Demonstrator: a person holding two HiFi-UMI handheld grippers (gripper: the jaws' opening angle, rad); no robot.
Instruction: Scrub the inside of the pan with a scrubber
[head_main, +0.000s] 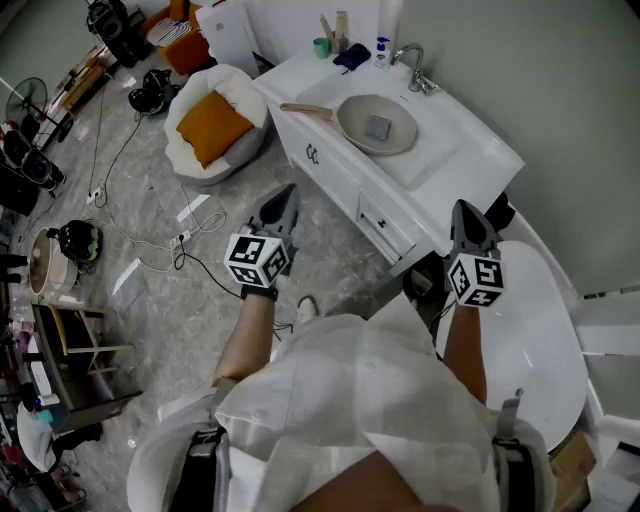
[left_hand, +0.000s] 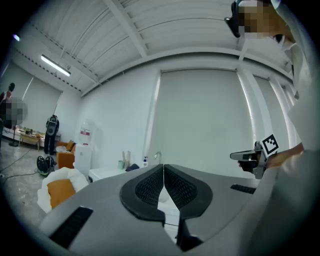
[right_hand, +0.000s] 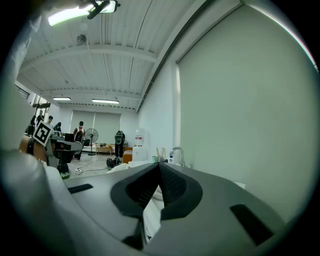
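Your left hand-held gripper (head_main: 287, 193) and right hand-held gripper (head_main: 463, 208) are closed and empty, well apart from the pan (head_main: 354, 114) at upper centre, so if you reach the scrubber (head_main: 378, 126) in it without opening, you may only push it away.

Bright ceiling strip lights (right_hand: 80, 15), sharp frames, fisheye-bent edges

The head view looked steeply down from over the person, with the left gripper (head_main: 285, 197) and right gripper (head_main: 466, 212) close below and the counter (head_main: 470, 140) farther ahead. Each gripper view rode low behind its own jaws and faced level toward that counter and the wall. The left one caught the right gripper at its right edge, the right one caught the left gripper at its left edge, and all three shared the faucet (head_main: 412, 62).
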